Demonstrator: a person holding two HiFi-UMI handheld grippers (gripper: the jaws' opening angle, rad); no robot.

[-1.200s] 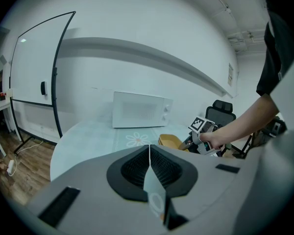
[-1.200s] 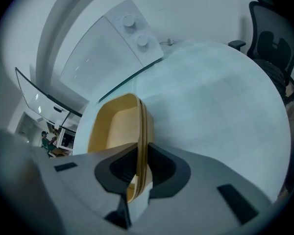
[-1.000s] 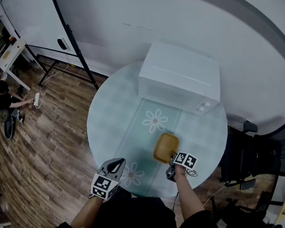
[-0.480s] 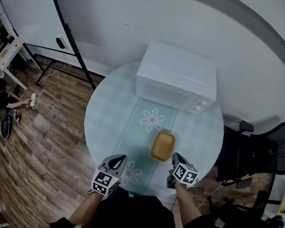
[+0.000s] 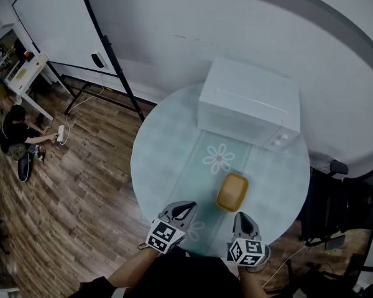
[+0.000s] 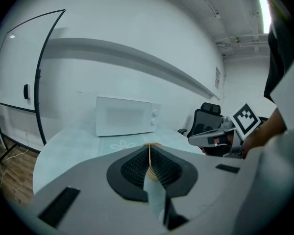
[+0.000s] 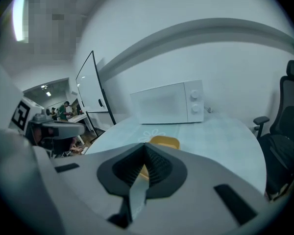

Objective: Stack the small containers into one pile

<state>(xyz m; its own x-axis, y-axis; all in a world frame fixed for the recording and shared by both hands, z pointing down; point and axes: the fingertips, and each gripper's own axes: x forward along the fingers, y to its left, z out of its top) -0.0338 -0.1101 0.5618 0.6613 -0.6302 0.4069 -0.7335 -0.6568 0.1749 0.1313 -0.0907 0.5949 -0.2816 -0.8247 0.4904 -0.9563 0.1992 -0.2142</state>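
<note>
Black-and-white square markers on each gripper's cube are the only print to be made out. In the head view the yellow container [image 5: 232, 192] sits on the flower-patterned strip of the round counter [image 5: 155, 160], between the white microwave [image 5: 248, 104] and the grippers and apart from both. The left gripper [image 5: 185, 208] and the right gripper [image 5: 243, 217] hover at the counter's near edge, the right one nearer the container. Each gripper view shows its fingers pressed together with nothing held. The right gripper view shows the container just beyond them and the microwave's two knobs. The left gripper view shows only a yellow sliver above its fingers, plus an office chair [image 6: 206, 119]. Only the head view shows the wood floor [image 5: 81, 216], a whiteboard [image 5: 56, 30] and a person [image 5: 15, 132] sitting on that floor.
</note>
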